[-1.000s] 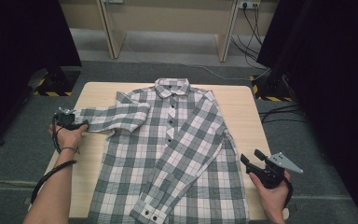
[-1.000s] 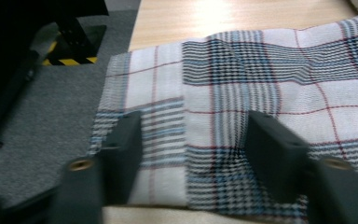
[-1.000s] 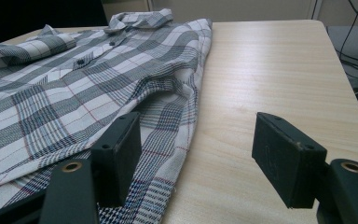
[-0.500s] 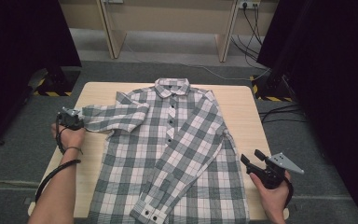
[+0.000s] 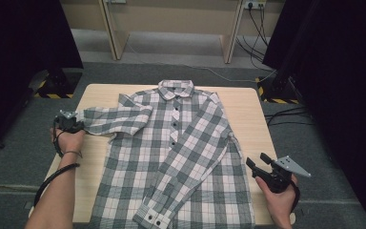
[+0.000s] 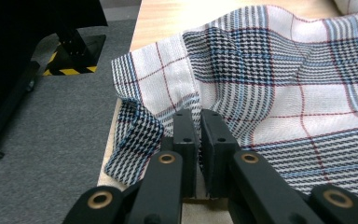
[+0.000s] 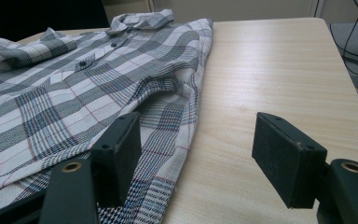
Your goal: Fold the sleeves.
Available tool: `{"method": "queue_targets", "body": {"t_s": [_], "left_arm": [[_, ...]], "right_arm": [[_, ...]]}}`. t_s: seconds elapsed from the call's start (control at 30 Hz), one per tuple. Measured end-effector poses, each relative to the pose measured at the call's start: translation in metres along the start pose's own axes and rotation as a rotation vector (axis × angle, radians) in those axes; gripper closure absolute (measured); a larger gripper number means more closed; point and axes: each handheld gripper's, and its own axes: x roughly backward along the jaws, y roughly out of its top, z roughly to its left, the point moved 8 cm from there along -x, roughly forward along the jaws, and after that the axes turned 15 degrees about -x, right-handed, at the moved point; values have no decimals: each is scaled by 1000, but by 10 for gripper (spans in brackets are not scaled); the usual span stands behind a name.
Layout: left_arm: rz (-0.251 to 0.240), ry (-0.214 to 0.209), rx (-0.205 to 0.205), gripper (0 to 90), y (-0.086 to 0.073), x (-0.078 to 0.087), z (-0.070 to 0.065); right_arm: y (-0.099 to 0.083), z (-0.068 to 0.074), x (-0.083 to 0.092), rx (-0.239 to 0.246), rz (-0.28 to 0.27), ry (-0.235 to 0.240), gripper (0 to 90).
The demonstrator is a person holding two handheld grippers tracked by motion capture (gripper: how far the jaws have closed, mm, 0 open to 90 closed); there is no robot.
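A grey, white and red plaid shirt (image 5: 171, 152) lies buttoned and face up on the wooden table (image 5: 248, 109). One sleeve (image 5: 195, 162) is folded across its front. The other sleeve (image 5: 114, 121) stretches out to the table's left edge. There my left gripper (image 5: 74, 125) has just been closing, and its jaws now pinch the sleeve's cuff (image 6: 144, 70) between their pads, as the left gripper (image 6: 199, 114) view shows. My right gripper (image 5: 257, 162) is held at the front right, just off the shirt's side hem. Its jaws (image 7: 200, 135) stand wide apart over bare wood, with the shirt (image 7: 74, 74) beside them.
Bare table top runs along the right of the shirt (image 7: 270, 70). Grey carpet surrounds the table. Dark curtains hang on both sides, with yellow-and-black striped bases (image 5: 57, 93) at their feet. Cables (image 5: 286, 114) lie on the floor at the right.
The left gripper's jaws have come together on the end of the outstretched sleeve. Both hands and the shirt stay where they were.
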Motion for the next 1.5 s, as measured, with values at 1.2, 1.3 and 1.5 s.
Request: {"method": "queue_targets", "body": {"t_s": [1.2,1.3,1.5], "left_arm": [[-573,124,103,851,149,144,72],[-622,139,104,851,163,164,81],[-694,158,128,851,178,190,95]], "right_arm": [[1,-1,0,-12,-1,0,335],[1,-1,0,-13,-1,-1,335],[1,-1,0,-12,-2,-2,335]]}}
